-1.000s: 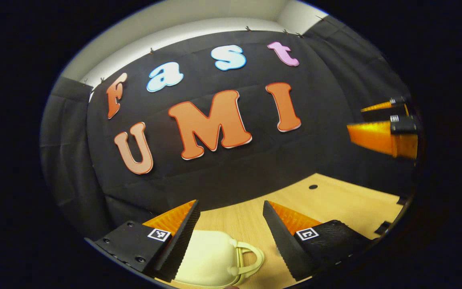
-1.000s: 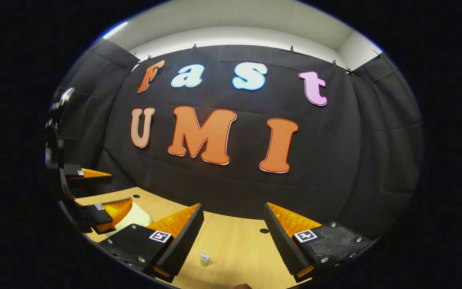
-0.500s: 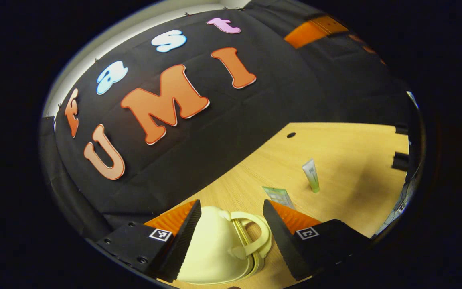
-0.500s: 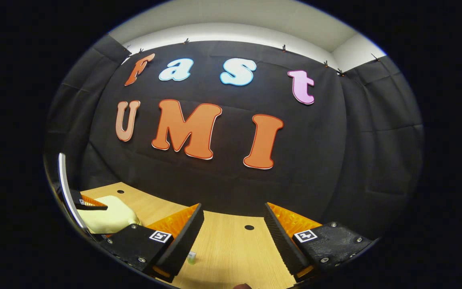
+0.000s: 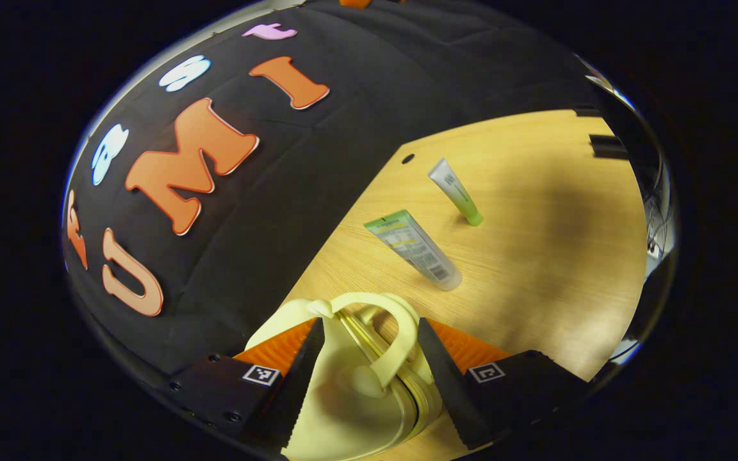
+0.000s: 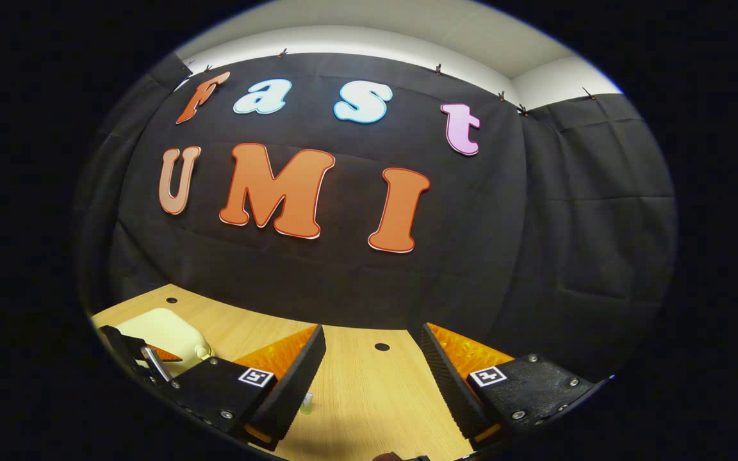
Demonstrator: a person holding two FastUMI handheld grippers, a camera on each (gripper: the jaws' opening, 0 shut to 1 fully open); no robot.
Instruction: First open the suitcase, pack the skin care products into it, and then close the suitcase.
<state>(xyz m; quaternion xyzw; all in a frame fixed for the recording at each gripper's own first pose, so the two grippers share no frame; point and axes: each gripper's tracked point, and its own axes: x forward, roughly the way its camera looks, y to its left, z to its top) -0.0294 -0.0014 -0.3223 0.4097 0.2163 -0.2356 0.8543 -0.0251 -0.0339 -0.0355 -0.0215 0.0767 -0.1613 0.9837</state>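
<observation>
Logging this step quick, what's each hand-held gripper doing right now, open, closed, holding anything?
Left hand-held gripper: open, fingers either side of the cream suitcase handle, not clamped.
Right hand-held gripper: open, holding nothing, above the wooden table.

A light wooden surface (image 5: 535,269) is carrying a closed cream plastic suitcase (image 5: 350,397), a large green-capped tube (image 5: 414,248) and a smaller green-tipped tube (image 5: 455,191).

left gripper (image 5: 366,349) now astride suitcase handle (image 5: 389,333)
</observation>
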